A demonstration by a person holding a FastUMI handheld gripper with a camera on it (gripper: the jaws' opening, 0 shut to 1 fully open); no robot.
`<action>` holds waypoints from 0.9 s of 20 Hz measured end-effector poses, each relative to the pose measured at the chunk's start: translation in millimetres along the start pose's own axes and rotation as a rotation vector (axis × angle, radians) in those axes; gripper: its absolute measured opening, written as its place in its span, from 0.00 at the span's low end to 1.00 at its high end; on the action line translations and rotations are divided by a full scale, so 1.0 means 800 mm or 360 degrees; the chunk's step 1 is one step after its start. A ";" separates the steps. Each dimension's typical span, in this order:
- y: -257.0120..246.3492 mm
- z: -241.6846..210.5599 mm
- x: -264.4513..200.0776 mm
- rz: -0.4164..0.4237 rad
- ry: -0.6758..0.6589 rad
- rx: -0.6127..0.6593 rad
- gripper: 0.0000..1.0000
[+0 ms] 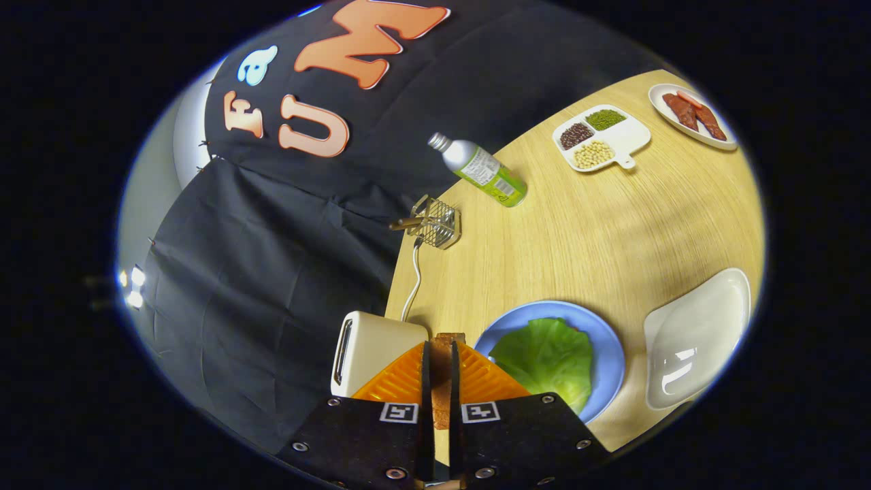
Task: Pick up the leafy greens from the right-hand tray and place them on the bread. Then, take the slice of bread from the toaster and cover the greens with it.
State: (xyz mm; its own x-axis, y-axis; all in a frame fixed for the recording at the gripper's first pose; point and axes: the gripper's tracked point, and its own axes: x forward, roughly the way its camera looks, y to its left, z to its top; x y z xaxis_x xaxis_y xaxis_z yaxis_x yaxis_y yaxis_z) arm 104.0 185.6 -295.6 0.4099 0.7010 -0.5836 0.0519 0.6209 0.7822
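Gripper view: one slice of bread (442, 371) is pinched between the two nearly closed fingers of the gripper (441, 354). One toaster (367, 350) is seen just beside them. One leafy green (548, 357) is laid on one blue plate (609, 347). One white tray (697, 337) is seen beside it. One bottle (484, 171) is seen farther off.

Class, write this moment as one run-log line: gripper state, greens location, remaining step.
gripper: shut on bread slice | leafy greens: on blue plate | toaster: beside fingers | remaining: cover greens
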 end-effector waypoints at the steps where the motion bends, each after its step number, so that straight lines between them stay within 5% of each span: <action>1: -0.012 0.000 0.001 0.0006 0.0004 0.0026 0.09; 7: -0.084 -0.009 0.011 -0.0079 0.0037 0.0076 0.09; 18: -0.119 -0.011 0.019 -0.0189 -0.0035 -0.0060 0.10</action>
State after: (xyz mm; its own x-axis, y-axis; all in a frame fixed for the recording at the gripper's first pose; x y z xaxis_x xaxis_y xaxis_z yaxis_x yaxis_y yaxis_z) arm 96.8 140.2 -380.6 0.4229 0.6139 -0.6665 0.0671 0.7123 0.6986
